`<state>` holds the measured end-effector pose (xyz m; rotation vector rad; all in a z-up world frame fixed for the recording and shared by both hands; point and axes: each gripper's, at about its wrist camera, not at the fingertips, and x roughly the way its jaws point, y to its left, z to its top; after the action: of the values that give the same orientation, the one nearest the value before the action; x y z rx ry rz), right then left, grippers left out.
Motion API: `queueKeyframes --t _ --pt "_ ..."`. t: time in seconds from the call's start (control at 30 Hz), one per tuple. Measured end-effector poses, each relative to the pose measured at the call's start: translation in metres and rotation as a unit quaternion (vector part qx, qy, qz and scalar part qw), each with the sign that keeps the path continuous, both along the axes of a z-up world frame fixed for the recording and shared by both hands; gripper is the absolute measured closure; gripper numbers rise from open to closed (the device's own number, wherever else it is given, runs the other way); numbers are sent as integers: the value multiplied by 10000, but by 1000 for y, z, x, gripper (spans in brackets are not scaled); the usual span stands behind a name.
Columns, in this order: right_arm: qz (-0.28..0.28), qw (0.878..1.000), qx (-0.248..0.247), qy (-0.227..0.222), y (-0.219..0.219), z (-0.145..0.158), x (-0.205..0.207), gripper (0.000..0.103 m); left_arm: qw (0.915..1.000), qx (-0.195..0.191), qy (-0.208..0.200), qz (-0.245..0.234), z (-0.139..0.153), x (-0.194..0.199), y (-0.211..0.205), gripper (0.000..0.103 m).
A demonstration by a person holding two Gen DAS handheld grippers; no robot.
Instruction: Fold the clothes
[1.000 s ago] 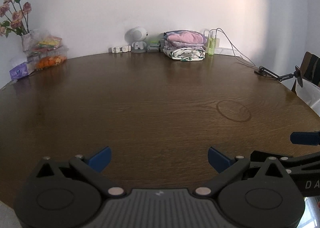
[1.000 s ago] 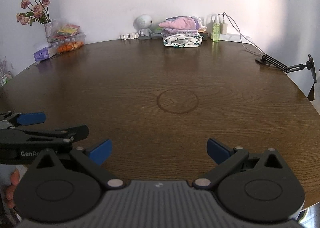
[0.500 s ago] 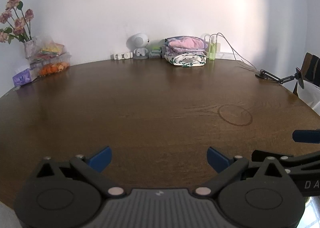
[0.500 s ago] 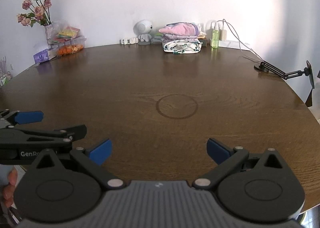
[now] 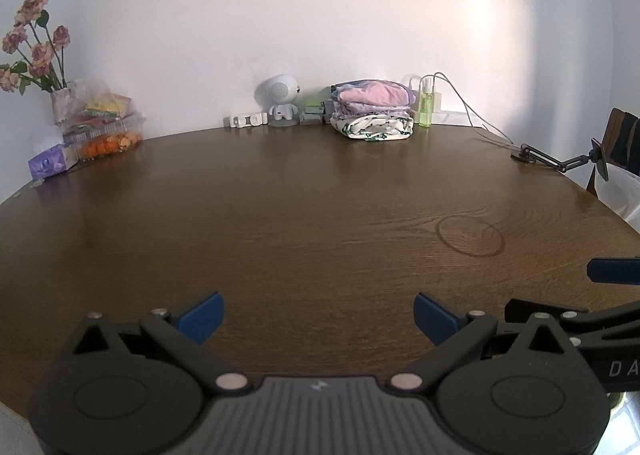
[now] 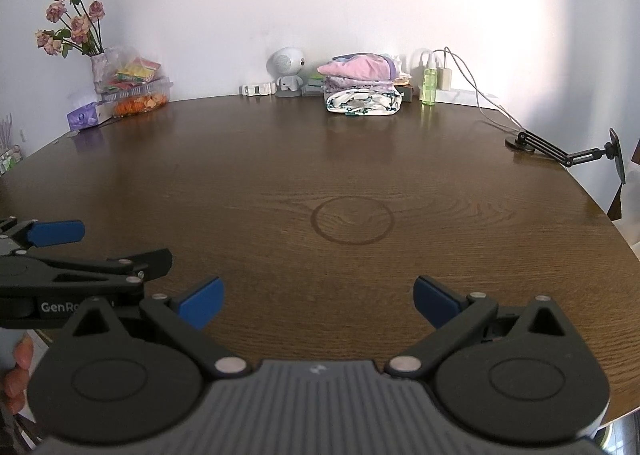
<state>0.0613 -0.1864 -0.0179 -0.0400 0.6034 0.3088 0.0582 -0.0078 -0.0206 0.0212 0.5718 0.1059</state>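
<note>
A stack of folded clothes (image 5: 374, 109), pink on top and white with green print at the bottom, sits at the far edge of the round brown wooden table (image 5: 280, 223); it also shows in the right wrist view (image 6: 362, 89). My left gripper (image 5: 318, 317) is open and empty over the near table edge. My right gripper (image 6: 318, 301) is open and empty beside it, to its right. The left gripper also shows at the left of the right wrist view (image 6: 60, 255). No garment lies near either gripper.
Along the back wall stand a vase of flowers (image 6: 76, 31), snack boxes (image 6: 138, 95), a purple tissue pack (image 6: 82, 117), a white robot figure (image 6: 288, 71), a green bottle (image 6: 430, 85) and a charger cable (image 6: 480, 95). A black phone-holder arm (image 6: 560, 151) stands at the right edge.
Both grippers have tilted up and drawn back slightly, so the far objects sit lower in both views. Both stay open and empty.
</note>
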Motion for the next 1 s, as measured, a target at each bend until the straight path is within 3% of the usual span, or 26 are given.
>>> queueKeyframes --t 1.0 --pt "-25 9999 -43 -100 0 2 -4 0 10000 4 -42 -51 4 -2 4 2"
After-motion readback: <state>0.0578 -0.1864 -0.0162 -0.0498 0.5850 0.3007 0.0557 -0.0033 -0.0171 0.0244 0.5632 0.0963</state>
